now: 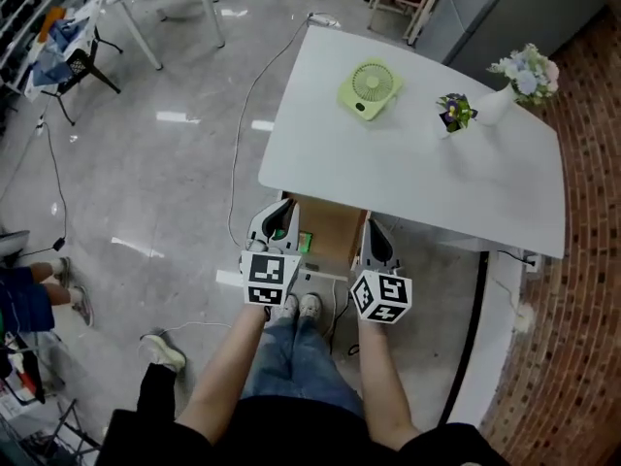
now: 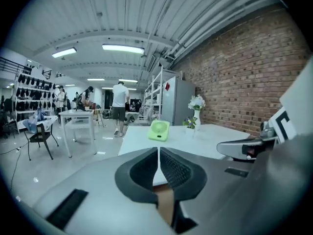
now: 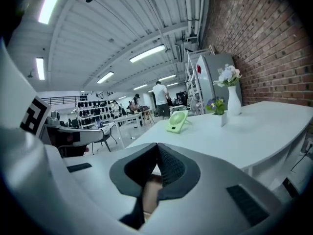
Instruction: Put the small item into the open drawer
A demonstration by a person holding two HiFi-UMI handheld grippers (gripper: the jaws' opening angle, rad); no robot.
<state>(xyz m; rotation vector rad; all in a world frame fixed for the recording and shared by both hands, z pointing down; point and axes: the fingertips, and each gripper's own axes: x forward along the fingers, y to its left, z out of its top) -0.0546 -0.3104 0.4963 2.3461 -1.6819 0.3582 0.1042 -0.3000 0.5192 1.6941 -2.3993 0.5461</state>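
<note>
From the head view, you stand at the near edge of a white rectangular table (image 1: 417, 153), above an open drawer with a brown wooden inside (image 1: 335, 223). Your left gripper (image 1: 279, 207) reaches over the drawer's left side and your right gripper (image 1: 375, 229) over its right side, both pointing toward the table. A small green item (image 1: 304, 243) lies in the drawer just beside the left gripper; it is too small to identify. On the tabletop, well apart from the drawer, stand a light-green square desk fan (image 1: 369, 88), a small potted plant with purple flowers (image 1: 453, 113) and a white vase of pale flowers (image 1: 497, 103). This view does not show how either pair of jaws is set.

The left gripper view settles it for that side: the dark ribbed pads (image 2: 173, 168) are pressed together with nothing between them. A brown strip shows just under them. The green item is not visible here. Your right gripper's side appears at the right edge, and people stand far back in the hall.

The right gripper view shows that gripper's pads (image 3: 168, 166) also meeting at the tips, pinching nothing, with brown showing below them. Your left gripper sits at the left.
</note>
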